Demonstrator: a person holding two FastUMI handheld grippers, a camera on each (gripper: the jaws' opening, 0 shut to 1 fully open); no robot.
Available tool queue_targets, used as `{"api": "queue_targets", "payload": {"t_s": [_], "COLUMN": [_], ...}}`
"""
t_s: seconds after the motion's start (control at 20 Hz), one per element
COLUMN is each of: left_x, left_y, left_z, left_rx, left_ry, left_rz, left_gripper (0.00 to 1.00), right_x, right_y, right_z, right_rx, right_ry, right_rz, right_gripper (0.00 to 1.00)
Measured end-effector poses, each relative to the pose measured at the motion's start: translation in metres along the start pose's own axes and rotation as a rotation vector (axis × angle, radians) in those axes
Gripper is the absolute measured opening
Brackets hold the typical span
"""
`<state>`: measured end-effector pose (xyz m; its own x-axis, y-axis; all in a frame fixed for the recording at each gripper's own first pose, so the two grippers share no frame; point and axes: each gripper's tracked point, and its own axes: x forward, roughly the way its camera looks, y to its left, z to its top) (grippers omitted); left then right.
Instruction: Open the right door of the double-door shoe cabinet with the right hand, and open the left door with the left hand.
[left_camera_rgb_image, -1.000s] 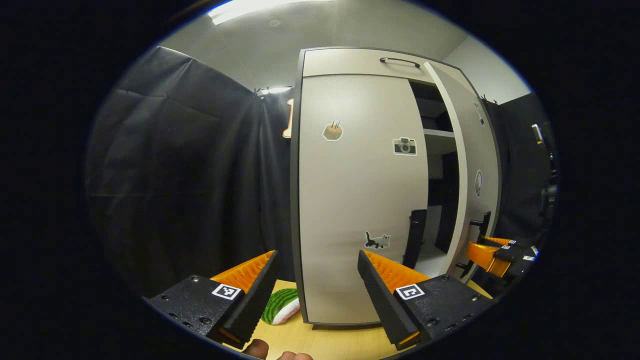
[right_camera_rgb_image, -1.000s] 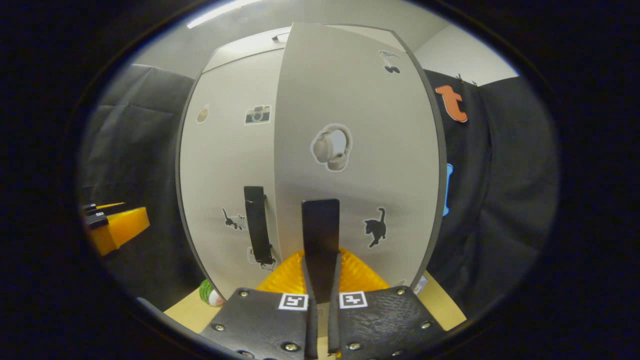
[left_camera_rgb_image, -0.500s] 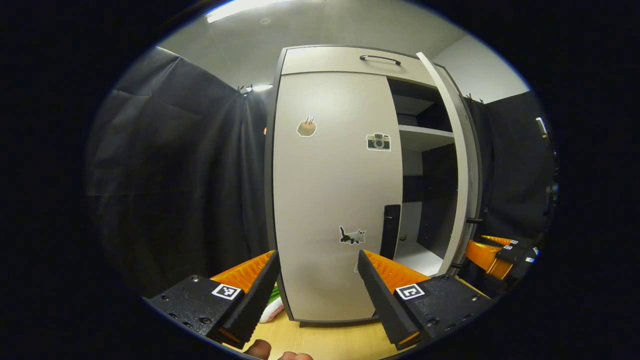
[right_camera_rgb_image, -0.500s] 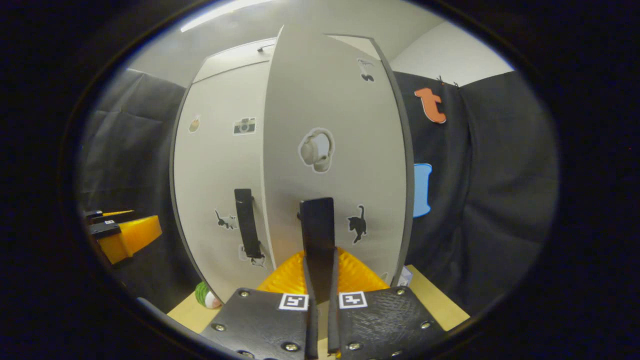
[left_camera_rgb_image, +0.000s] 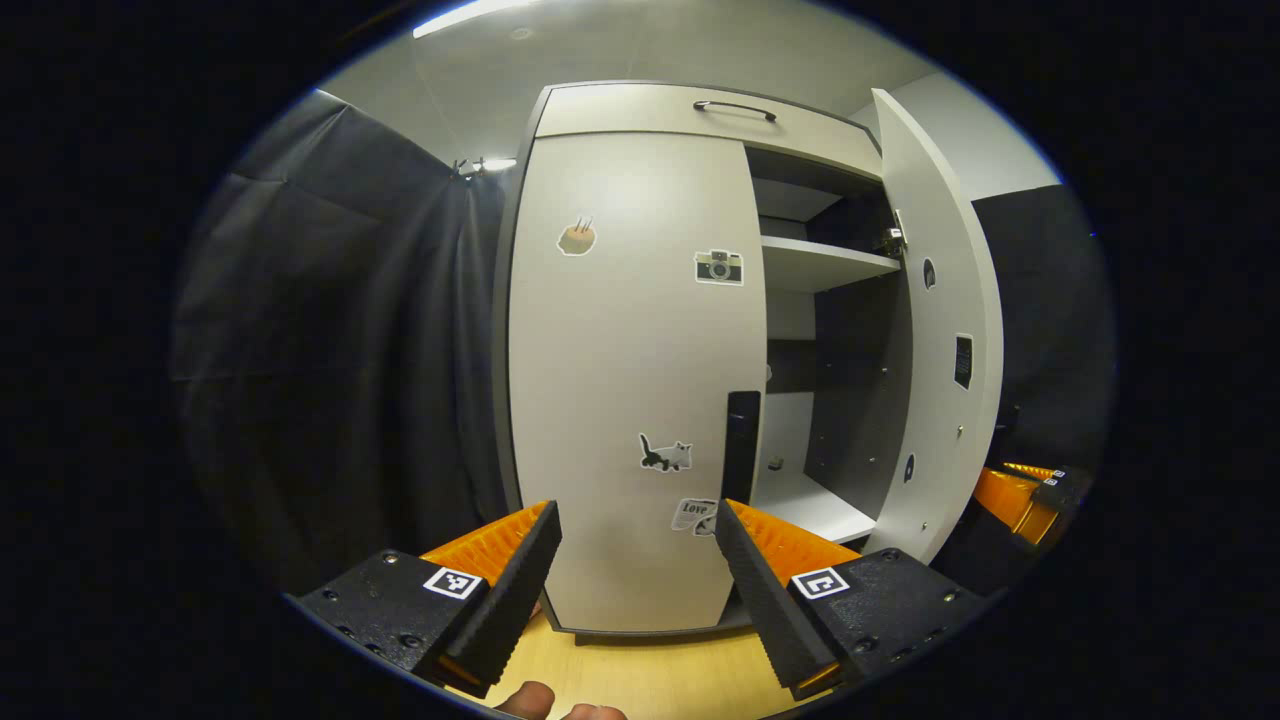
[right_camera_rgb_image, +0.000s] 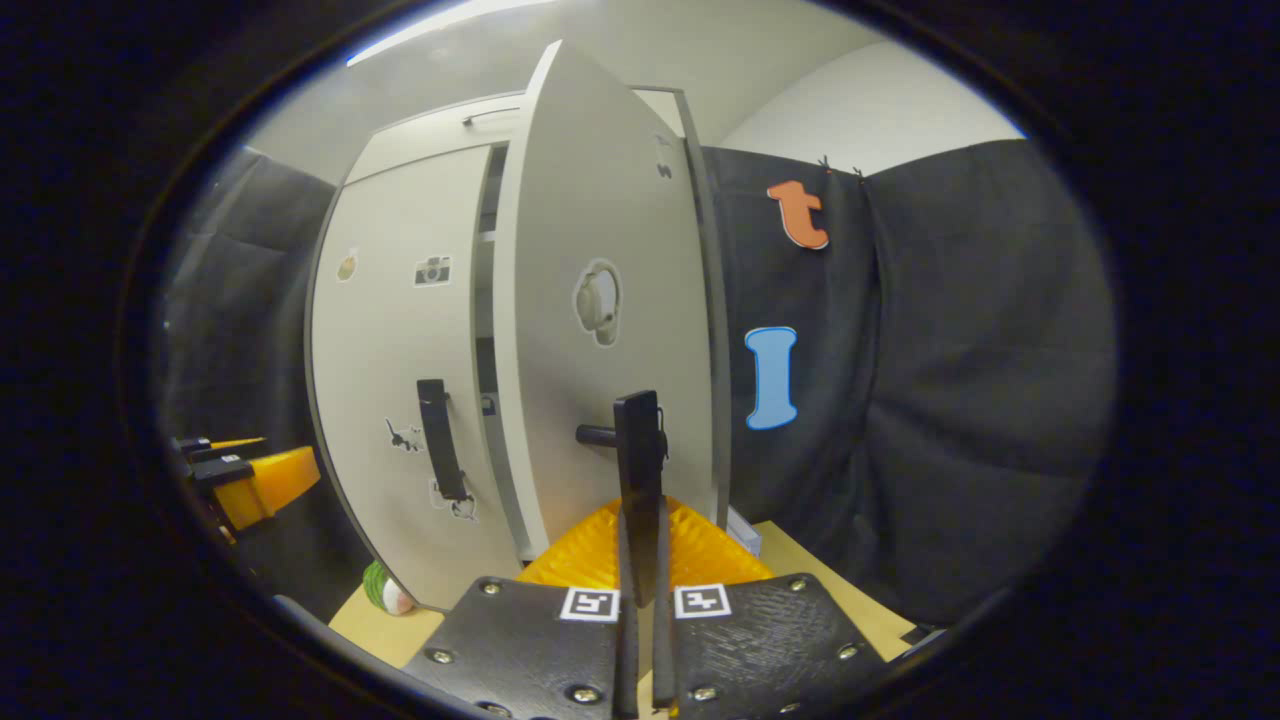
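Right tongs (right_camera_rgb_image: 640, 505) clamp right door handle (right_camera_rgb_image: 638, 450); left tongs (left_camera_rgb_image: 637, 545) spread; wooden tabletop (left_camera_rgb_image: 640, 675), dark cloth walls.

black screwed tongs (left_camera_rgb_image: 635, 540), square markers

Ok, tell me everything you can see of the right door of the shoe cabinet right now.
The right door is a tall, pale, matte panel with dark edges, hinged at the cabinet's right side and swung wide open, baring shelves. Its outer face carries a headphone sticker and a dark vertical handle, which the right gripper is clamped on.
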<state>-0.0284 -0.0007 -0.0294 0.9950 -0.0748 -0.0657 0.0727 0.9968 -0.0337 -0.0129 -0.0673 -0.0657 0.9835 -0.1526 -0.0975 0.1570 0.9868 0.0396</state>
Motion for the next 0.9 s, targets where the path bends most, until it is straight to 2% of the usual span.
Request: {"api": "queue_targets", "payload": {"t_s": [0.25, 0.45, 0.6, 0.65, 0.8, 0.9], "left_x": [-0.002, 0.001, 0.002, 0.003, 0.006, 0.011], "left_y": [-0.012, -0.020, -0.025, -0.027, -0.031, -0.035], "left_z": [-0.007, -0.010, -0.010, -0.011, -0.012, -0.014], "left_rx": [0.002, -0.006, -0.012, -0.013, -0.015, -0.017], "left_ry": [0.014, 0.018, 0.020, 0.020, 0.022, 0.028], "left_rz": [-0.027, -0.038, -0.047, -0.049, -0.053, -0.055], "left_gripper": [0.96, 0.96, 0.96, 0.96, 0.96, 0.96], "right_x": [-0.006, -0.005, -0.001, 0.001, 0.003, 0.003], "right_y": [-0.035, -0.062, -0.088, -0.101, -0.108, -0.117], "right_z": [0.002, 0.005, 0.004, 0.006, 0.006, 0.006], "right_rx": [-0.041, -0.017, -0.049, -0.067, -0.013, -0.018], "right_ry": [-0.014, -0.018, -0.020, -0.028, -0.018, -0.015], "right_rz": [-0.095, -0.123, -0.171, -0.184, -0.130, -0.130], "right_gripper": [0.06, 0.06, 0.06, 0.01, 0.00, 0.01]}}
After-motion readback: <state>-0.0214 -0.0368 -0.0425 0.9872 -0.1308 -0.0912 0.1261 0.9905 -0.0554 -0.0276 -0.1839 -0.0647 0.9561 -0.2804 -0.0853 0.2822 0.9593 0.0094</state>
